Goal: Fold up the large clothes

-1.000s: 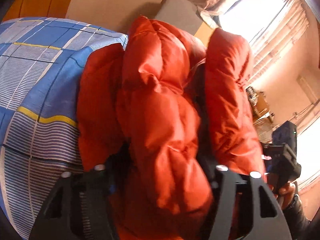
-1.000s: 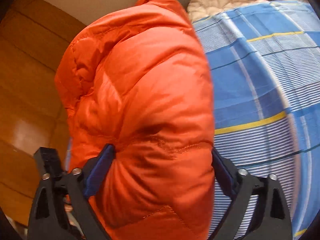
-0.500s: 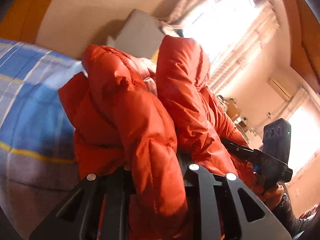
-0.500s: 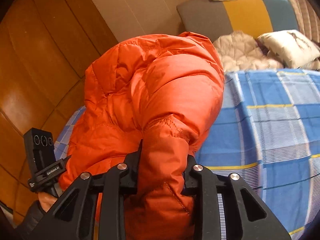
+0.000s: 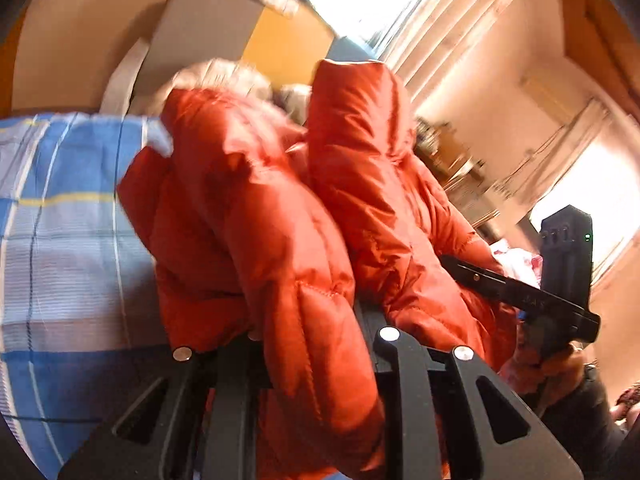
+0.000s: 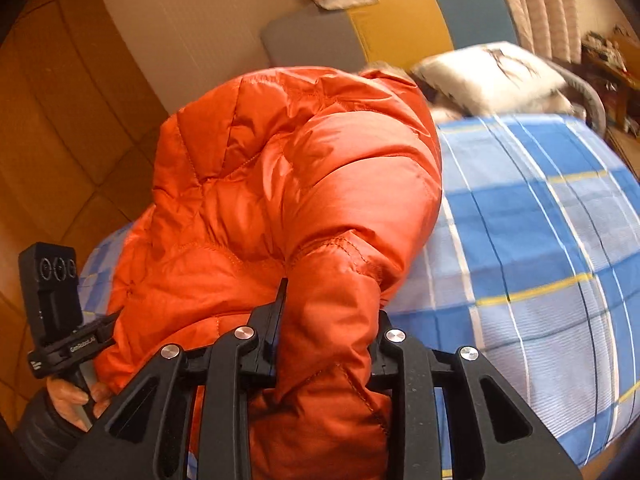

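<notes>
An orange puffy down jacket (image 5: pixel 280 216) with a pale fur-trimmed hood hangs bunched above the bed. My left gripper (image 5: pixel 316 344) is shut on a thick fold of the jacket. My right gripper (image 6: pixel 328 344) is shut on another fold of the same jacket (image 6: pixel 288 184). The right gripper's body shows at the right of the left wrist view (image 5: pixel 560 280), and the left gripper's body at the left of the right wrist view (image 6: pixel 56 304). Both hold the jacket lifted off the bed.
A bed with a blue checked sheet (image 6: pixel 540 220) lies under the jacket, also in the left wrist view (image 5: pixel 60 220). A white pillow (image 6: pixel 488 76) and a grey-yellow-blue headboard (image 6: pixel 380 28) stand at its far end. A wooden wall panel (image 6: pixel 60 120) is on the left; curtained windows (image 5: pixel 440 20) are behind.
Both grippers closed from wide open onto folds of the jacket, then lifted it up off the bed; the views now tilt up toward the headboard and windows.
</notes>
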`<control>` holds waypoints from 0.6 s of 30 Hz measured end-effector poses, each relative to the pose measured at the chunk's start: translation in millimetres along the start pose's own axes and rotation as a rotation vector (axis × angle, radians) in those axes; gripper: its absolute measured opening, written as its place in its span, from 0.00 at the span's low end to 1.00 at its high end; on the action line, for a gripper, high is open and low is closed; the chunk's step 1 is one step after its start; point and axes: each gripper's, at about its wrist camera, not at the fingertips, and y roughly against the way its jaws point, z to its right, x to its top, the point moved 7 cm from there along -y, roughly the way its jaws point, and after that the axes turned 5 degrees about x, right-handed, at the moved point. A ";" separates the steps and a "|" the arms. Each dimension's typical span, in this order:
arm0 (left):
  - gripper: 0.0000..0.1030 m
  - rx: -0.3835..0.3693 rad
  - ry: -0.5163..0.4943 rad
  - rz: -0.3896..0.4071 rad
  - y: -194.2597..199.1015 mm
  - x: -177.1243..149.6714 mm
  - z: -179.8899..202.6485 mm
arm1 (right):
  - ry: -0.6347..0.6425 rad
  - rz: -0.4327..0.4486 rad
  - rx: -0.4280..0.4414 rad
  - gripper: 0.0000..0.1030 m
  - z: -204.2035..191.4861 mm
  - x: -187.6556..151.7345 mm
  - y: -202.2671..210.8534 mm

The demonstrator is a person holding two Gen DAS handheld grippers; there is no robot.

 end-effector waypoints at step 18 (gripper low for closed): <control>0.77 0.339 0.026 0.124 45.6 -25.5 2.3 | 0.030 0.132 -0.263 0.83 -7.1 -15.3 39.0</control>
